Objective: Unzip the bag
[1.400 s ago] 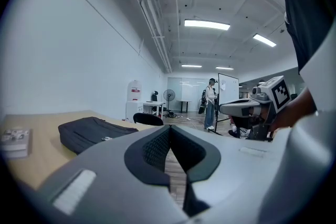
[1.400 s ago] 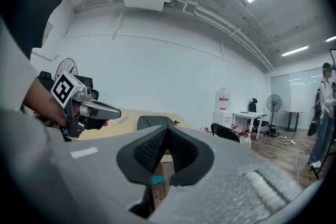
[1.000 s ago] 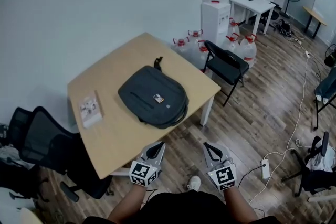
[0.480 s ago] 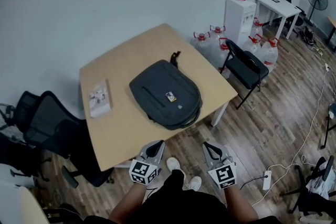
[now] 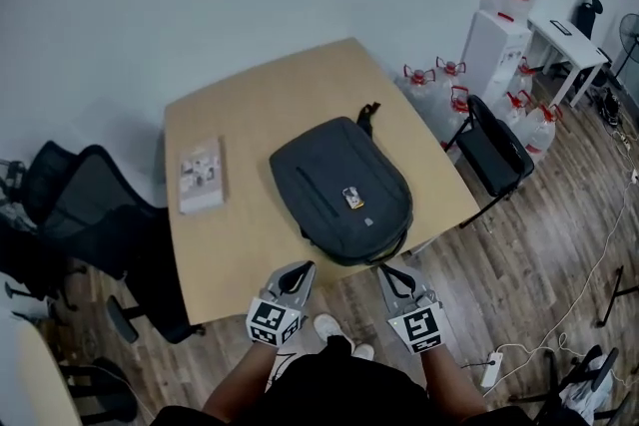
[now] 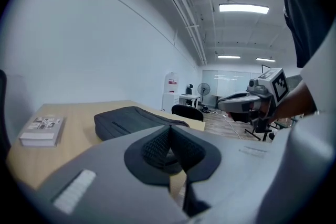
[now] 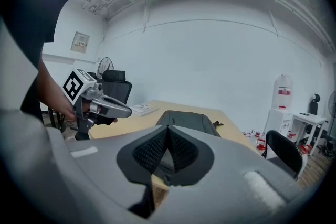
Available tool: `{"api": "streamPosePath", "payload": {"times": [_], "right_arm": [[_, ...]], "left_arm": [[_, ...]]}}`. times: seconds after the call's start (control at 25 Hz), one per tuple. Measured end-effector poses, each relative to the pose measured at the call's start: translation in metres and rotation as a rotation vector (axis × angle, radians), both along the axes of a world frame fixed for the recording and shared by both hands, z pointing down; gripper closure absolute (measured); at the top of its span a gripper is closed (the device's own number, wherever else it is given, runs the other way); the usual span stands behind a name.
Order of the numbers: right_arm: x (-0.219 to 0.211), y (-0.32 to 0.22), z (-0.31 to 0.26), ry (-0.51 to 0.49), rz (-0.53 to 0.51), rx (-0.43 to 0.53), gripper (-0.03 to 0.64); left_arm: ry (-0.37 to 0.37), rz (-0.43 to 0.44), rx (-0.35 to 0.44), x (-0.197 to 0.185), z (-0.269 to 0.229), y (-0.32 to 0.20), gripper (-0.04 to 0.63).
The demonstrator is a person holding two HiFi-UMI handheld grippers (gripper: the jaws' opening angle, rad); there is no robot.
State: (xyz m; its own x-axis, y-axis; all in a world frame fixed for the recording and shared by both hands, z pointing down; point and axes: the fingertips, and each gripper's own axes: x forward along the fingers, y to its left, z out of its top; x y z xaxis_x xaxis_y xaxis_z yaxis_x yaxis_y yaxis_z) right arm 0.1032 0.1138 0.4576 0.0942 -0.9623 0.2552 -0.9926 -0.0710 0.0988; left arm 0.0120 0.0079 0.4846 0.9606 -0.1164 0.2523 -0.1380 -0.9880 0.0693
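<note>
Your left gripper (image 5: pixel 298 270) and right gripper (image 5: pixel 389 274) are both keeping their jaws pressed together on nothing, hovering by the table's (image 5: pixel 215 264) near edge. The bag (image 5: pixel 339 187) is lying flat at twelve o'clock from them, its near end reaching that edge. Only the head view is showing its whole outline; the gripper views are adding ceiling lights. A folding chair (image 5: pixel 496 155) is standing at the table's three o'clock, an office chair (image 5: pixel 85 214) at nine. Bare tabletop is lying between the bag and the book (image 5: pixel 202 175), at the bag's nine o'clock.

Grey left tool (image 5: pixel 303 267), right tool (image 5: pixel 385 270), checkered marker cubes (image 5: pixel 273 322), black clothes (image 5: pixel 339 386)
</note>
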Motion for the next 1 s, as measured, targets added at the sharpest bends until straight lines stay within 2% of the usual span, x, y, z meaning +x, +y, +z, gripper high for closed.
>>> {"api": "streamPosePath", "payload": {"times": [0.24, 0.44, 0.76, 1.0], "right_arm": [[-0.003, -0.055, 0.006, -0.002, -0.076, -0.025, 0.614], [-0.013, -0.075, 0.015, 0.003, -0.126, -0.063, 0.614], [-0.014, -0.088, 0.044, -0.012, -0.177, -0.138, 0.614], [-0.007, -0.095, 0.064, -0.021, -0.231, -0.191, 0.614]], "left_arm": [[-0.01, -0.033, -0.022, -0.003, 0.017, -0.03, 0.577], [-0.044, -0.056, -0.04, -0.008, 0.037, -0.042, 0.577], [-0.136, -0.054, -0.033, -0.002, 0.08, -0.05, 0.575], [-0.246, -0.035, -0.013, 0.015, 0.115, -0.064, 0.535]]}}
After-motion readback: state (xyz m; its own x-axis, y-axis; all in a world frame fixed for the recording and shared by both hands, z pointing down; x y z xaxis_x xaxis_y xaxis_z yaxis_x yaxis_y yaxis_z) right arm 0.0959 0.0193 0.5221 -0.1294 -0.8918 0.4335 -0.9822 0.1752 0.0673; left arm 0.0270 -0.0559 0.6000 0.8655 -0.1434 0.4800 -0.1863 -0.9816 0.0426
